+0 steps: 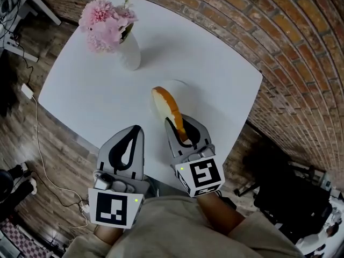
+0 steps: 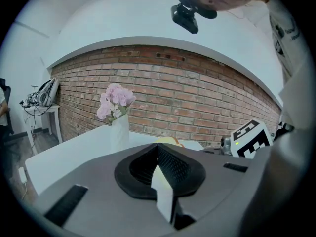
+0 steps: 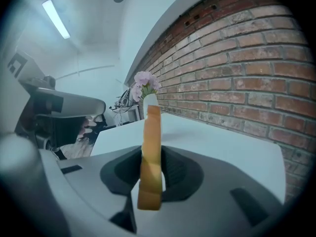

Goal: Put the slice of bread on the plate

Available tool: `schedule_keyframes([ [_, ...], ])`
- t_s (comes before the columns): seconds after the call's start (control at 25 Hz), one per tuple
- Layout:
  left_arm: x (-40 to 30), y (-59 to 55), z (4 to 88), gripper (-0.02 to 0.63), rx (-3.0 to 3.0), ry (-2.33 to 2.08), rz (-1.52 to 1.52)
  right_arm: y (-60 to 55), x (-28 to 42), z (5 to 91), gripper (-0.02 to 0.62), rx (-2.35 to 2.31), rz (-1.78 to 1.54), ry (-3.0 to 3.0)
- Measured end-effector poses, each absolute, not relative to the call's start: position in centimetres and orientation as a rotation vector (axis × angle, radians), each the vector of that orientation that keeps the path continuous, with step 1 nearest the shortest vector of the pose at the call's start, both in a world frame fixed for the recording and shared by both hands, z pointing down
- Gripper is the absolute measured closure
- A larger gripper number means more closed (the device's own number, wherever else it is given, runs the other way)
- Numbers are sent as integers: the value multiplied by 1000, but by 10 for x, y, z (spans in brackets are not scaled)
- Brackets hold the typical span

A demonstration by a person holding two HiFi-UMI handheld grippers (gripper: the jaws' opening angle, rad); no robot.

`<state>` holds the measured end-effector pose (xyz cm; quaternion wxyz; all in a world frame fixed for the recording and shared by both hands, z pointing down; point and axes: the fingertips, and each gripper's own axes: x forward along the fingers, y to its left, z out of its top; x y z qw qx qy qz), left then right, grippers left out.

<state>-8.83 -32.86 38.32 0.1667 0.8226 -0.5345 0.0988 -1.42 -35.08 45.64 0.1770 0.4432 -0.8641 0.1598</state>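
Note:
A slice of bread [image 1: 163,102] with a tan crust stands on edge between the jaws of my right gripper [image 1: 181,123], which is shut on its lower end. The right gripper view shows the slice [image 3: 151,142] upright in the right gripper [image 3: 150,174], pads pressed on both faces. The slice hangs over the faint outline of a white plate [image 1: 183,85] on the white table [image 1: 80,95]. My left gripper [image 1: 136,130] hovers at the table's near edge, jaws together with nothing in them; its own view shows the left gripper [image 2: 159,157] the same way, with the bread [image 2: 169,141] beyond.
A white vase of pink flowers [image 1: 128,51] stands at the table's far left and also shows as the vase [image 2: 120,130]. A brick wall [image 1: 279,42] runs along the table's far and right sides. Cables lie on the wooden floor [image 1: 32,144] to the left.

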Motion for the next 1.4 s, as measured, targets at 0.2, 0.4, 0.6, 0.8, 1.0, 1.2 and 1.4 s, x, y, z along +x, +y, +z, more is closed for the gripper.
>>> schedule_keyframes([
  [0.2, -90, -329, 385, 595, 2327, -1533, 288, -353, -18, 467, 505, 1214, 470, -2440],
  [0.4, -90, -330, 386, 595, 2316, -1542, 290, -354, -21, 478, 505, 1189, 567, -2438],
  [0.6, -88, -331, 386, 595, 2313, -1543, 296, -357, -19, 487, 505, 1183, 706, -2440],
  [0.8, -86, -331, 386, 595, 2306, -1542, 308, -364, -18, 491, 502, 1164, 802, -2455],
  [1.0, -85, -334, 386, 595, 2304, -1544, 312, -372, -13, 498, 490, 1148, 783, -2421],
  [1.2, -85, -336, 385, 595, 2304, -1541, 313, -380, -3, 509, 452, 1176, 676, -2313],
  [1.4, -87, -338, 385, 595, 2304, -1539, 313, -388, 4, 519, 415, 1202, 618, -2222],
])
